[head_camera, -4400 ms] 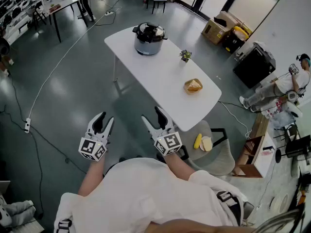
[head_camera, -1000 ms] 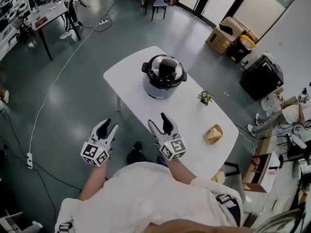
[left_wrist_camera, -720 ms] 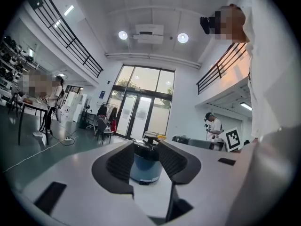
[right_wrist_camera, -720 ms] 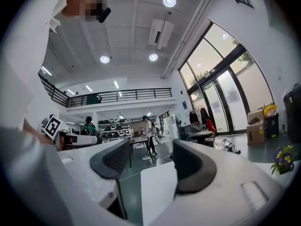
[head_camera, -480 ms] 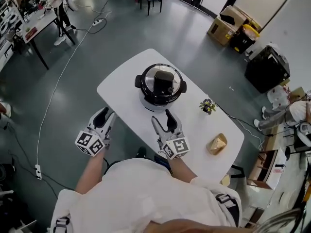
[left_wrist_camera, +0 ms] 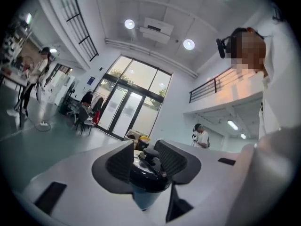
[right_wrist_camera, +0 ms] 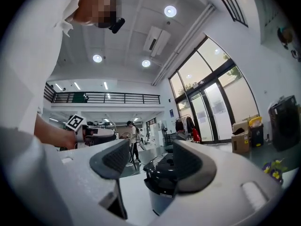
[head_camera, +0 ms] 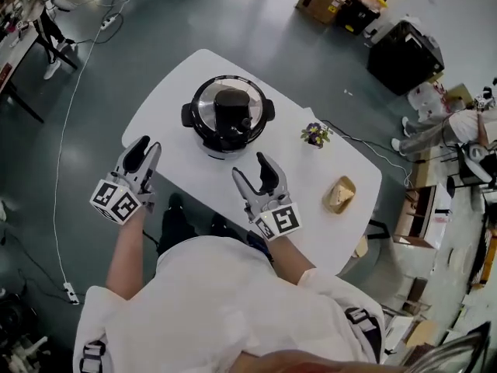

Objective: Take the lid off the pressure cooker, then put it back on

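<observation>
Black lid (head_camera: 231, 113) sits on the pressure cooker (head_camera: 210, 149) at upper centre of the white bench (head_camera: 311, 185), while the left hand-held gripper (head_camera: 147, 148) and right hand-held gripper (head_camera: 252, 169), both empty with jaws apart, hover short of it, so seemingly every step remains.
</observation>
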Demonstrator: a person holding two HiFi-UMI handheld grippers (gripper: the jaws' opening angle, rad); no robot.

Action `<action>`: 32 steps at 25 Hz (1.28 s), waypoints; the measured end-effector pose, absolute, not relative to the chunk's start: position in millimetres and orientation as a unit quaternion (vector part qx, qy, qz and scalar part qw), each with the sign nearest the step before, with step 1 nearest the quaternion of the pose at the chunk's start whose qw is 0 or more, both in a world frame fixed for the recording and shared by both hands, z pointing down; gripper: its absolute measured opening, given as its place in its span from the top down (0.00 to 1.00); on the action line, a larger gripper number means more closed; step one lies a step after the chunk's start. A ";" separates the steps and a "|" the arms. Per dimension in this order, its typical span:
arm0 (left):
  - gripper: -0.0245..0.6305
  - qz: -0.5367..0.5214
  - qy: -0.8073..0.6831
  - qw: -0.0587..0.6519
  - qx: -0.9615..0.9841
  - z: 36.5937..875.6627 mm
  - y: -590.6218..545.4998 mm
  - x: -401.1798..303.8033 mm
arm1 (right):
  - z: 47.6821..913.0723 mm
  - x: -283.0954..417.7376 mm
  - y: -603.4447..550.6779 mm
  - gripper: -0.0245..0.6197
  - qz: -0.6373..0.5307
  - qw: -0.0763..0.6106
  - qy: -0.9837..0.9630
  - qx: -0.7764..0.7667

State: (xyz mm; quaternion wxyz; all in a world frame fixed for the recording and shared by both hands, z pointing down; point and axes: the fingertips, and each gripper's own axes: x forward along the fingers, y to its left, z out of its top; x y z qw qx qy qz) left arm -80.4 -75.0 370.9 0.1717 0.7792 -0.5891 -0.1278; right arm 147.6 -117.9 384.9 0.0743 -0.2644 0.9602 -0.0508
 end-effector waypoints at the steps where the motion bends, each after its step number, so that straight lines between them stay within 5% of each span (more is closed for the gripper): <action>1: 0.73 -0.154 -0.573 0.198 0.780 374.7 -84.4 -84.0 | 385.5 150.1 -120.7 0.50 -0.049 0.071 0.958 -0.275; 14: 0.73 -0.288 -0.366 0.527 0.712 491.7 -195.6 -129.3 | 383.5 130.7 -141.1 0.50 -0.027 0.003 0.911 -0.412; 32: 0.75 -0.255 -0.240 0.620 0.702 546.4 -222.1 -75.7 | 386.3 104.5 -175.4 0.50 -0.010 -0.008 0.905 -0.424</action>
